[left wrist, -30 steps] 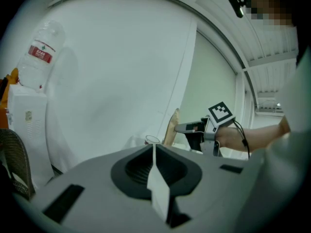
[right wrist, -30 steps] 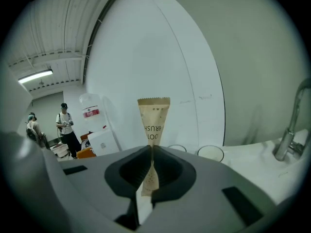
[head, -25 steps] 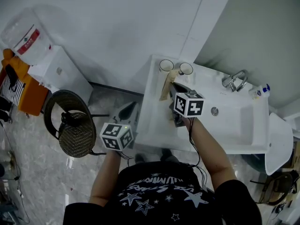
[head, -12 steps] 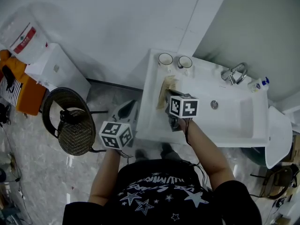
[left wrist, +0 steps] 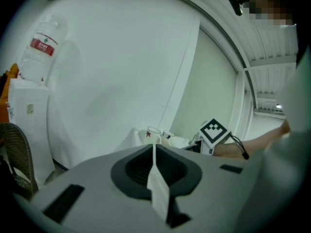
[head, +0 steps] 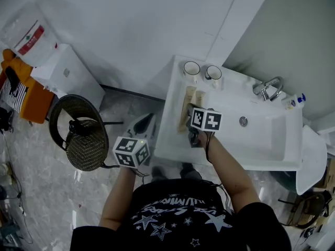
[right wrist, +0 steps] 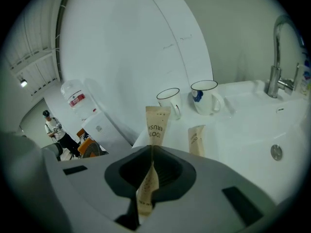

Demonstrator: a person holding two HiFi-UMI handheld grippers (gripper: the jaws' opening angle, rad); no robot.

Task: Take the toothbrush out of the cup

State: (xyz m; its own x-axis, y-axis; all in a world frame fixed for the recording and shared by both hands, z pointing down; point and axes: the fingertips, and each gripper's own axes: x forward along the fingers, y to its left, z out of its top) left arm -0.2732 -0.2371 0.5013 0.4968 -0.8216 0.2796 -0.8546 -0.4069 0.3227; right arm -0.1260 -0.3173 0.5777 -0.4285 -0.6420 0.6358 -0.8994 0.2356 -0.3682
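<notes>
Right gripper view: right gripper (right wrist: 151,147) clamped on tan toothbrush packet (right wrist: 157,125); left gripper (left wrist: 154,147) closed on white strip (left wrist: 158,188).

We look steeply down from above the left tongs (head: 142,125) and right tongs (head: 189,109). Each carries a camera sighting closely along its jaws. All views share the white ceramic cups (head: 191,68) (left wrist: 153,135) (right wrist: 169,101) ahead.

**Glazed basin, matt paper and plastic**
The washbasin (head: 267,140), the left mug (right wrist: 169,102) and the right mug (right wrist: 206,97) looked like smooth, glossy white ceramic, and the tap (right wrist: 275,76) like polished metal. The toothbrush packet (right wrist: 157,123) pinched in the right gripper (right wrist: 152,152) and the second packet (right wrist: 196,140) were matt brown paper. The white strip (left wrist: 158,188) in the left gripper (left wrist: 153,152) looked matt and paper-thin. Both grippers' shells were matt grey plastic. The chair (head: 84,145) was rough wicker, and the water bottle (head: 29,38) was clear plastic.
</notes>
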